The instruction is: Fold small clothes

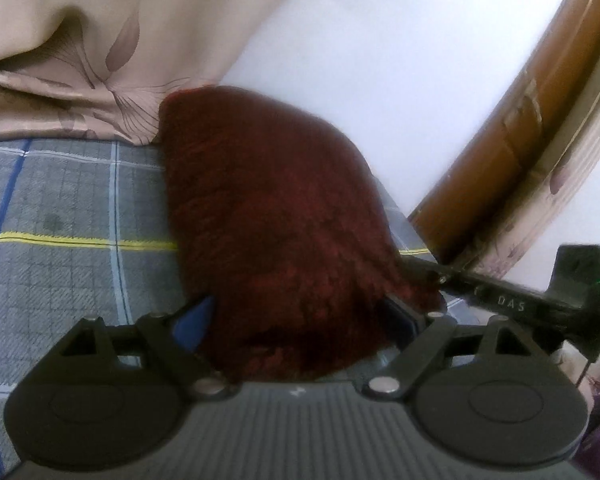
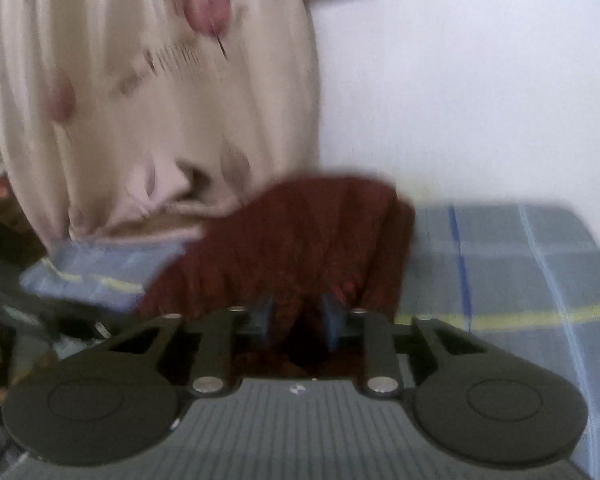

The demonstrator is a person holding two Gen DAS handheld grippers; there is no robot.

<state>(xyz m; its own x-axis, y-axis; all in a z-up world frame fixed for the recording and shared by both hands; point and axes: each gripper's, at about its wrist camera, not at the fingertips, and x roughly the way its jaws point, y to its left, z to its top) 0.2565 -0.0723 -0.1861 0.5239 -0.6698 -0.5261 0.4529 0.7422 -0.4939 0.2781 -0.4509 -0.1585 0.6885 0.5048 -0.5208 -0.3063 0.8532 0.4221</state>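
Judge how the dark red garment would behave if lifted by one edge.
The dark red garment drapes in soft folds on the plaid sheet, so it is probably floppy and would sag. Its fuzzy surface suggests good grip, and it should not roll.

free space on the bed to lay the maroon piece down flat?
Bare plaid bedspread between the maroon garment and the curtain in the left wrist view; another bare stretch on the garment's other side, toward the wall. Crowded: the cluttered bed edge below the curtain in the right wrist view.
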